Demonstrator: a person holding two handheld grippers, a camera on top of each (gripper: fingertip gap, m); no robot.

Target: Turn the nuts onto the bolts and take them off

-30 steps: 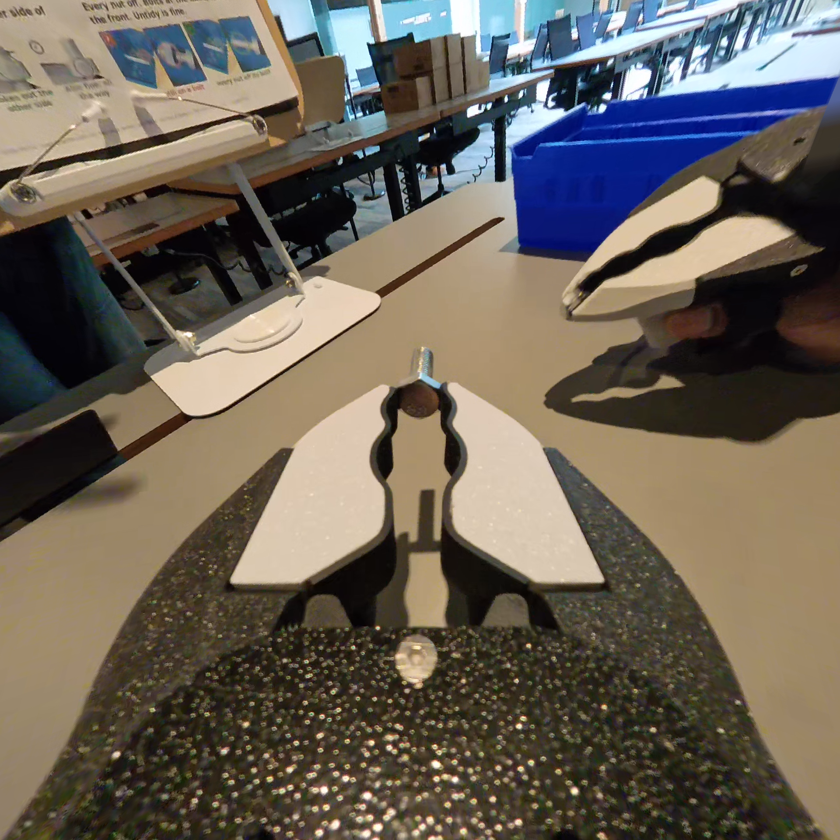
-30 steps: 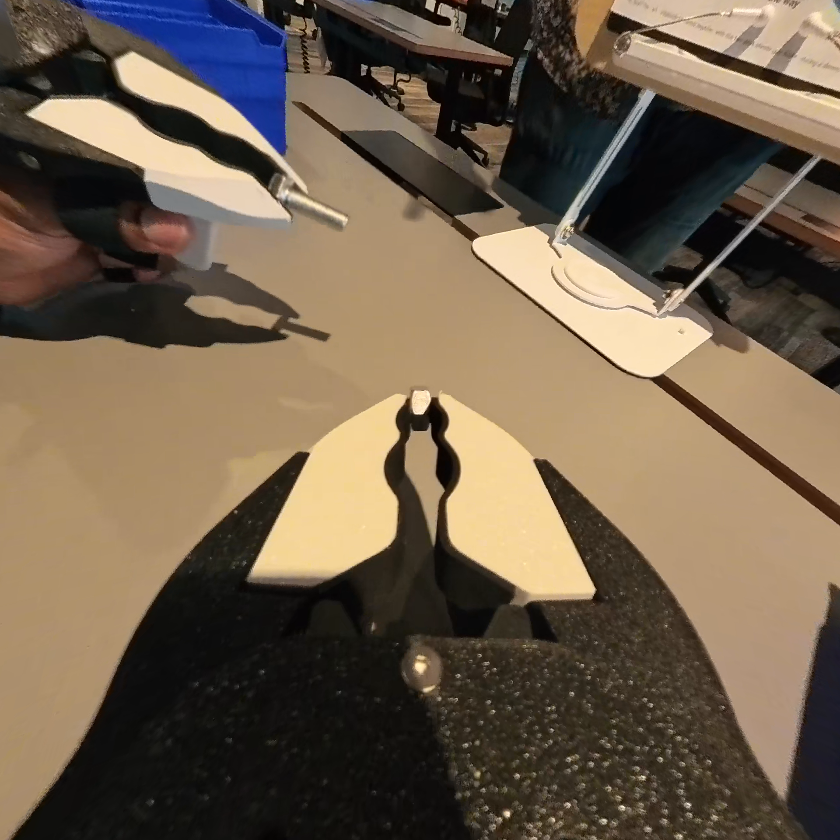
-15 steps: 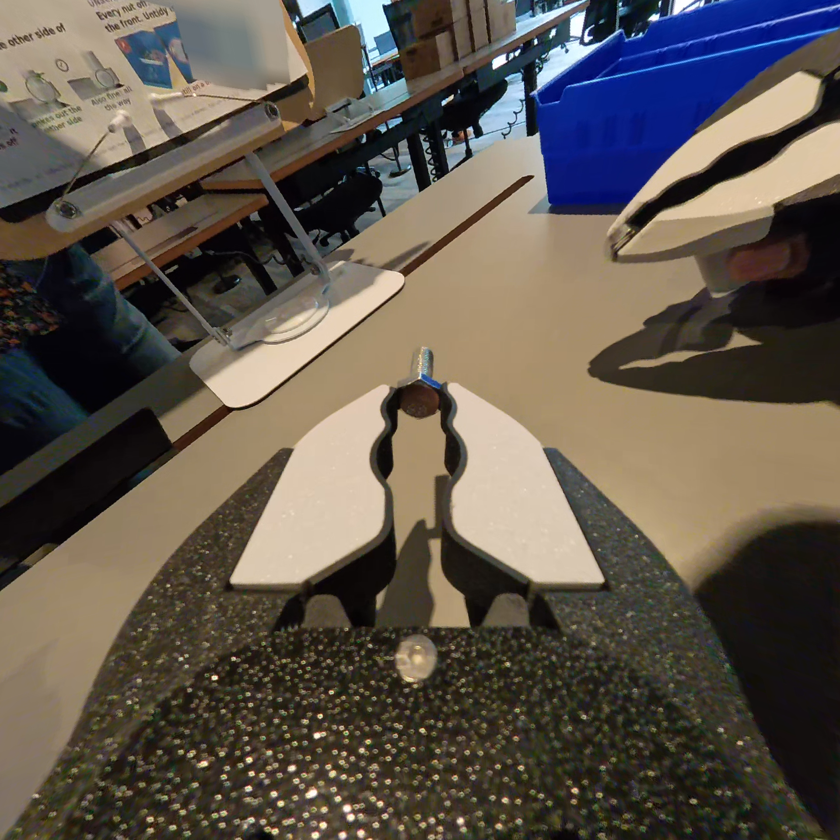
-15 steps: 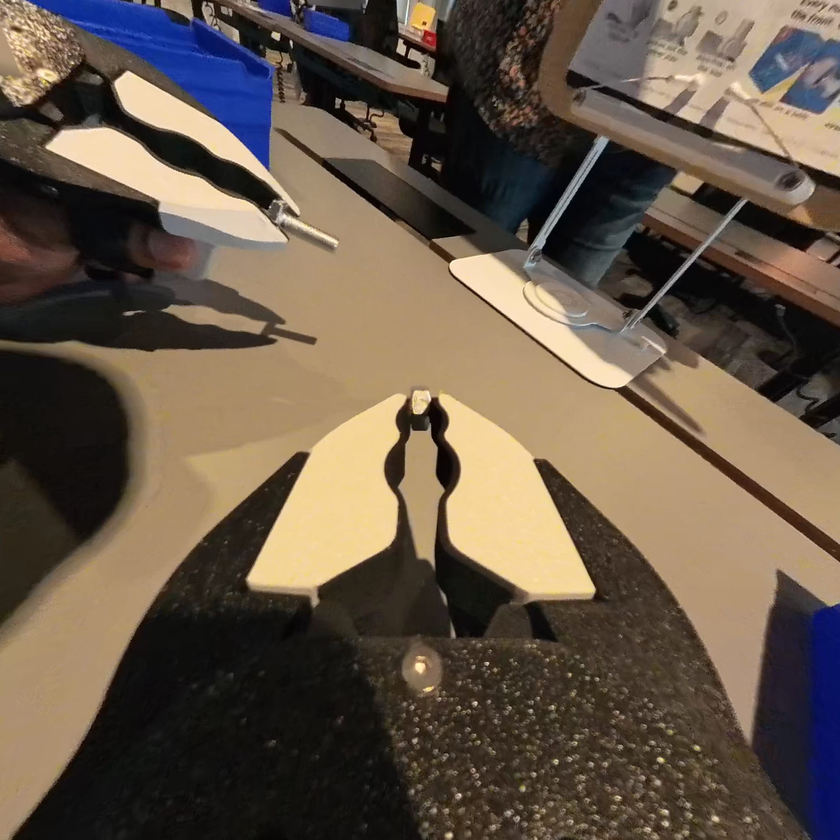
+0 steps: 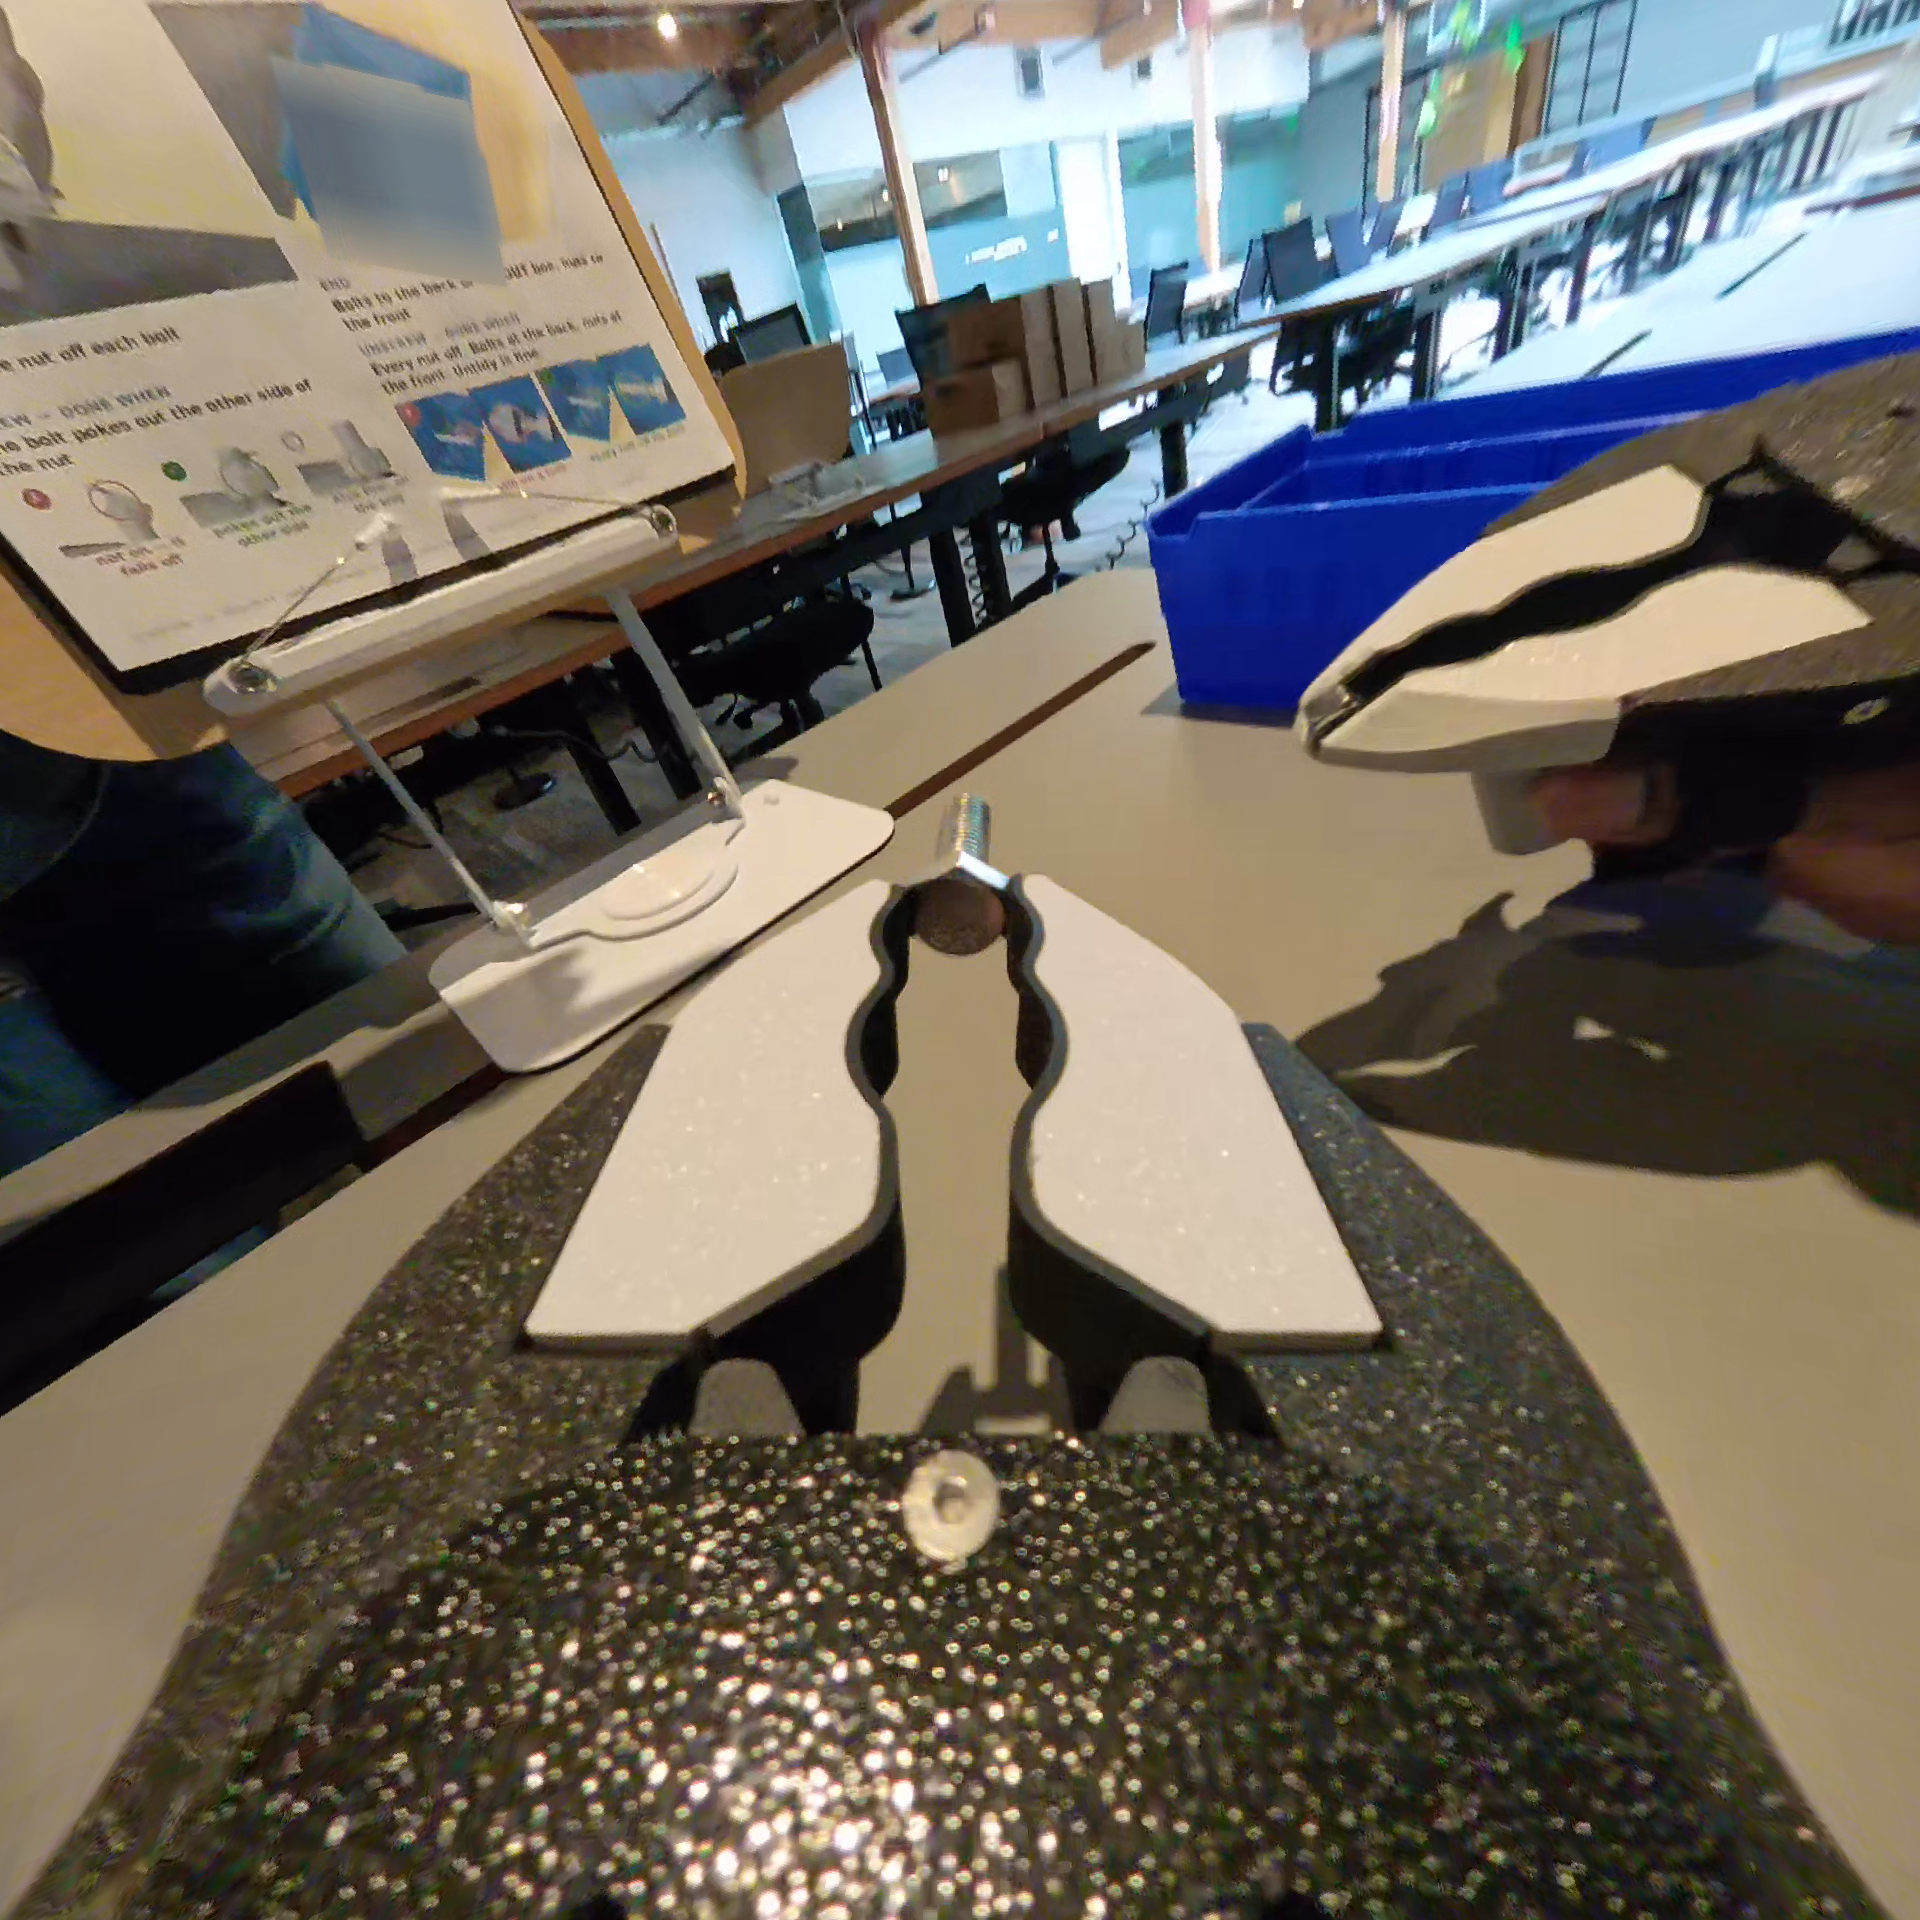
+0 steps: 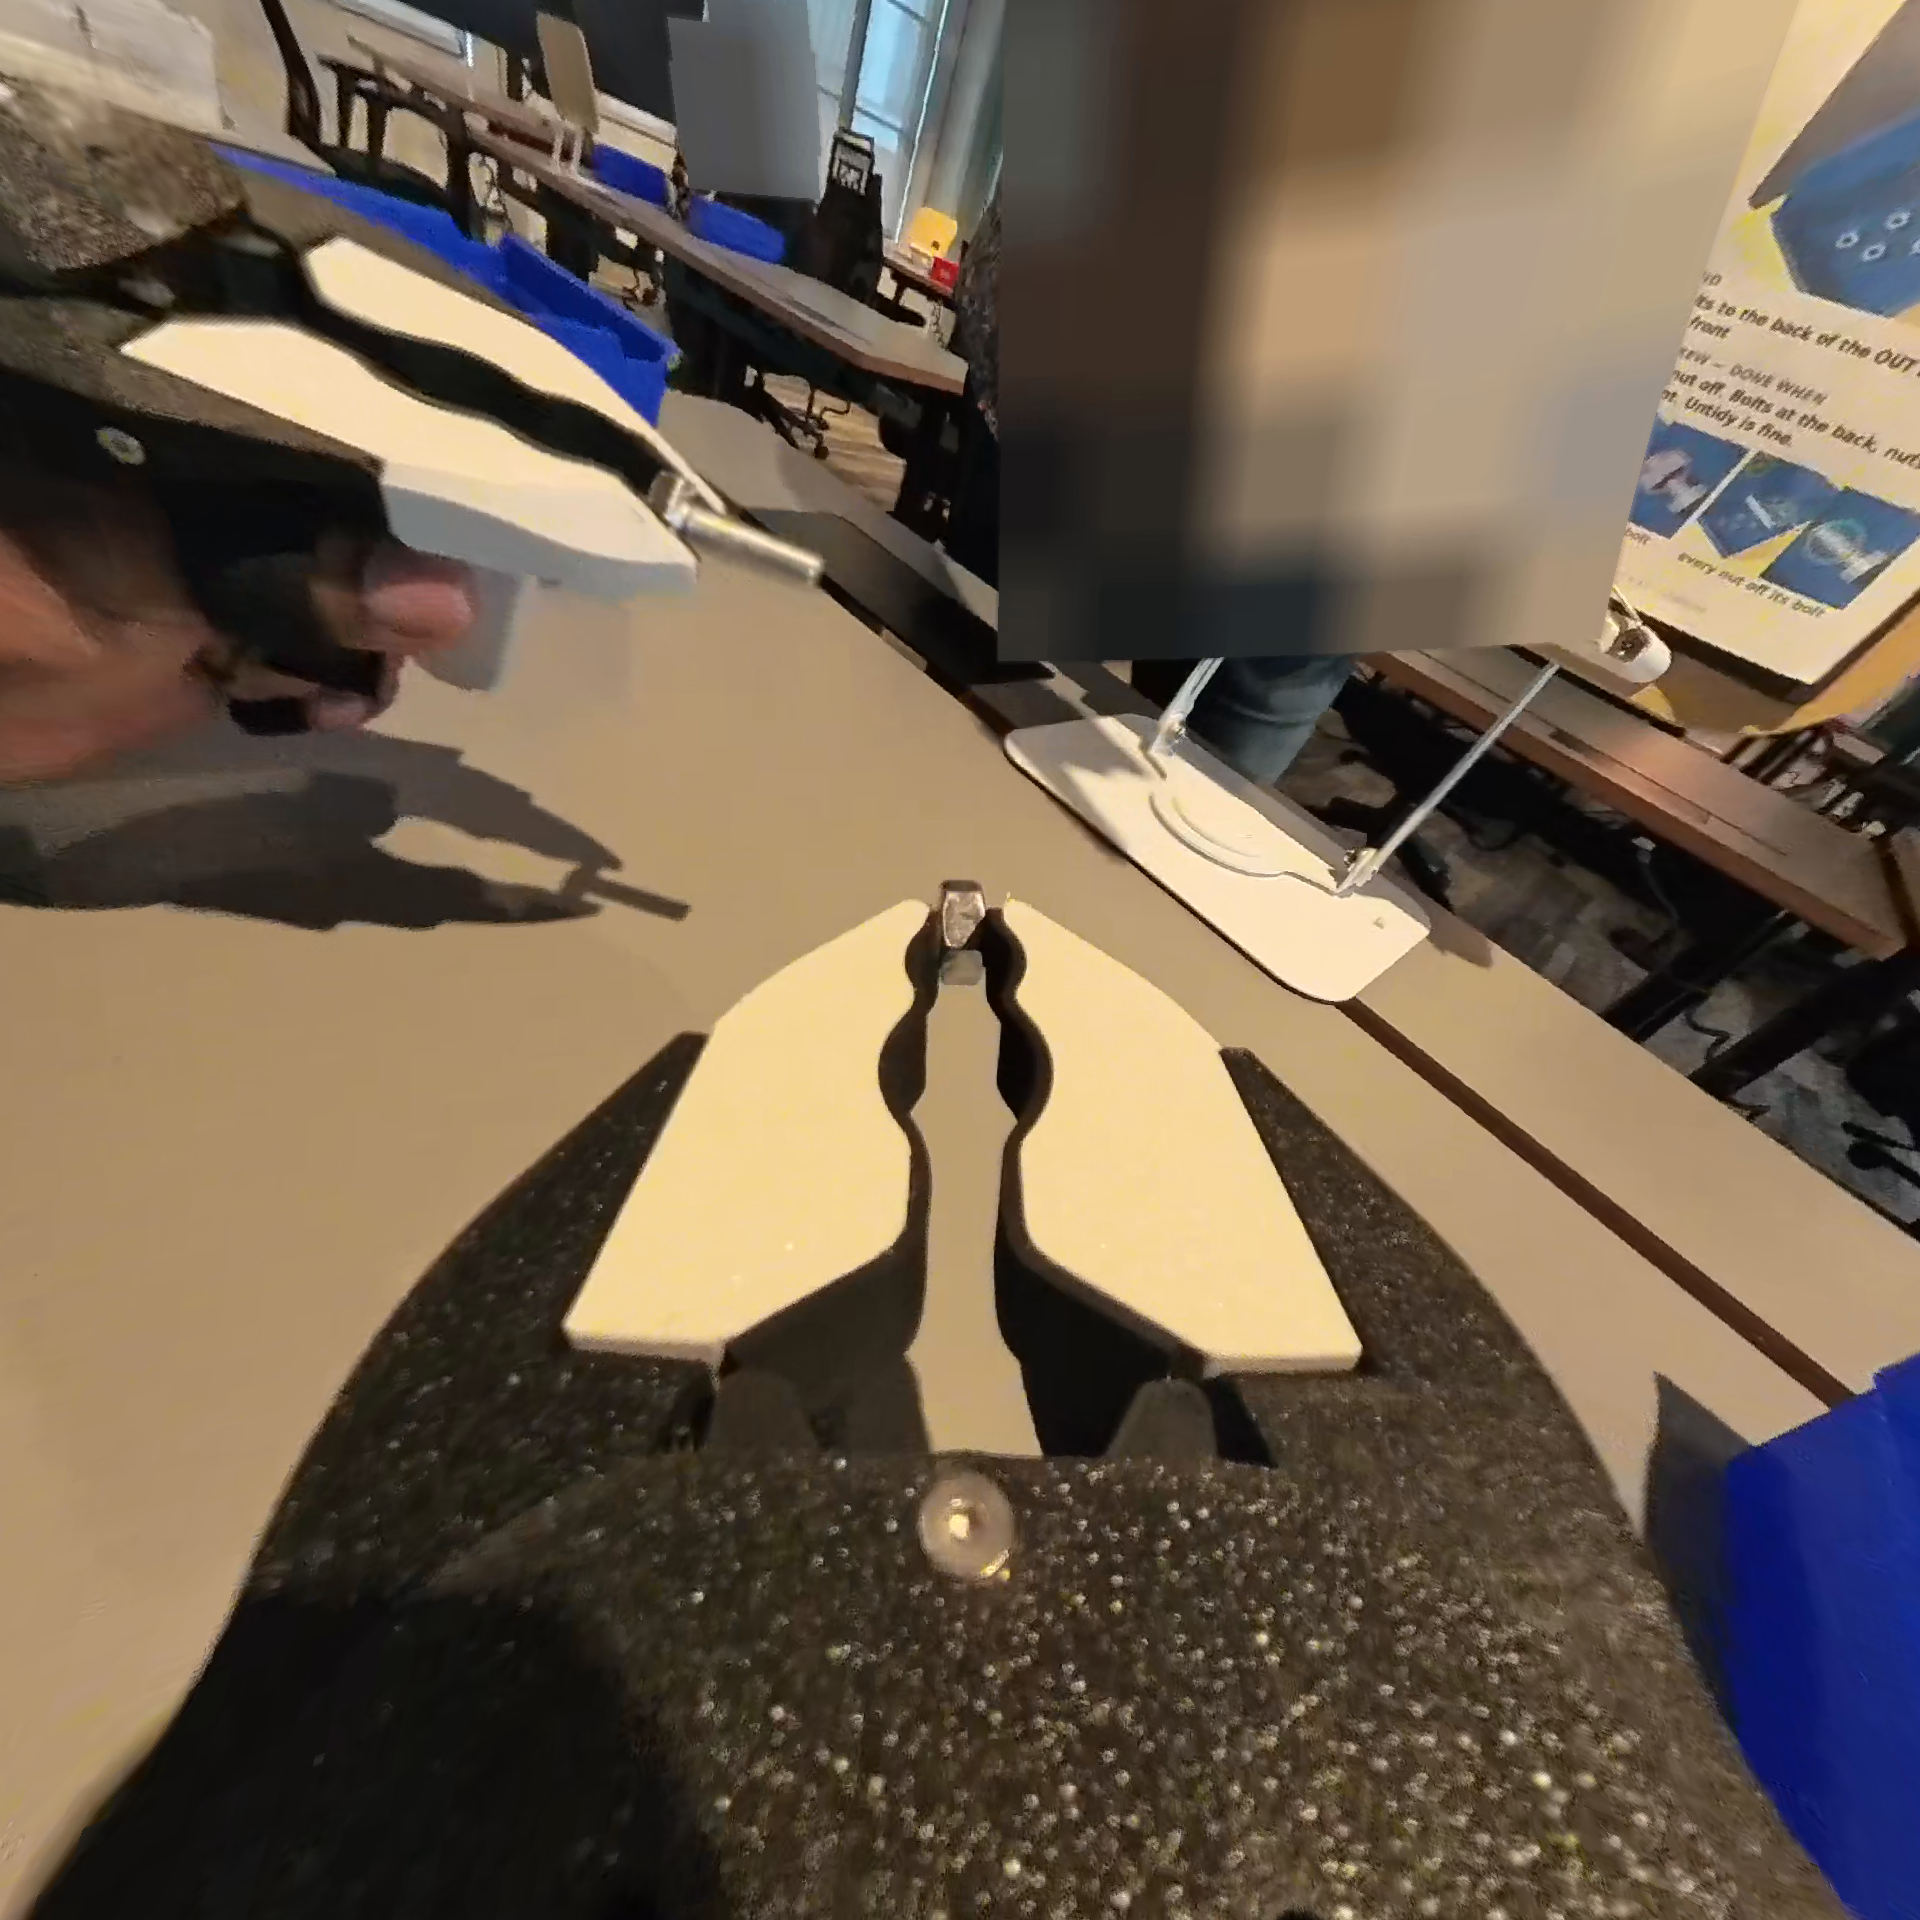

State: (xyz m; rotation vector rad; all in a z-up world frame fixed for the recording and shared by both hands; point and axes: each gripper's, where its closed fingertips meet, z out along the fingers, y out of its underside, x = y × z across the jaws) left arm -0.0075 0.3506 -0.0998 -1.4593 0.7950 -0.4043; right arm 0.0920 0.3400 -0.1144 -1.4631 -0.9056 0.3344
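My left gripper (image 5: 958, 894) is shut on the head of a silver bolt (image 5: 964, 831), whose threaded shank points forward past the tips. In the right wrist view the same gripper (image 6: 675, 520) shows at the upper left with the bolt (image 6: 743, 540) sticking out to the right. My right gripper (image 6: 961, 920) is shut on a small silver nut (image 6: 961, 914) at its tips. It also shows in the left wrist view (image 5: 1325, 717) at the right, held by a hand, above and right of the bolt. Bolt and nut are apart, both above the grey table (image 5: 1558, 1351).
A blue bin (image 5: 1299, 561) stands at the back right of the table; another blue bin corner (image 6: 1829, 1558) is at my near right. A white stand (image 5: 665, 914) holding an instruction sheet (image 5: 312, 312) sits at the table's far edge. A person (image 5: 135, 914) stands behind it. Across from one pair of fingers to the other is roughly 11 centimeters.
Both grippers have lifted and tilted upward, so more of the room shows. The right gripper with the nut has come closer to the bolt. Both stay shut.
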